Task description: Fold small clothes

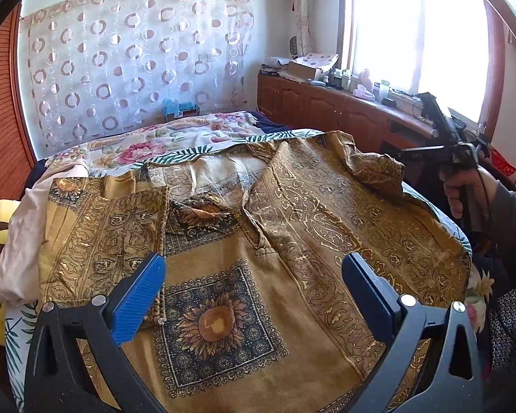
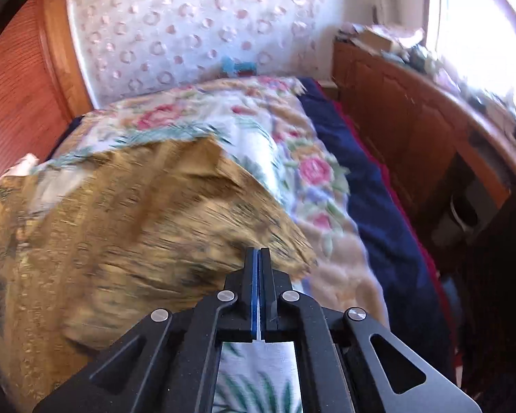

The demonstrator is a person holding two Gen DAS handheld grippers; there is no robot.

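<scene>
on the bed [image 1: 203, 130], over a floral bedspread [image 2: 313, 179], a gold-brown patterned shirt [image 1: 258, 241] lies spread out, collar toward the far end, a sunflower square on its front. its left part is folded inward, with a straight edge running down beside the sunflower panel. the left hand-held gripper [image 1: 253, 292] hovers over the shirt's lower part with its blue pads well apart, nothing between them. the right hand-held gripper [image 2: 258, 261] is clenched, its jaws pressed flat together at the shirt's blurred right edge; whether cloth is caught between them cannot be told. from the left view a person's hand [image 1: 464, 189] grips that tool at the shirt's right side. pale pink cloth [image 1: 20, 227] lies left of the shirt.
</scene>
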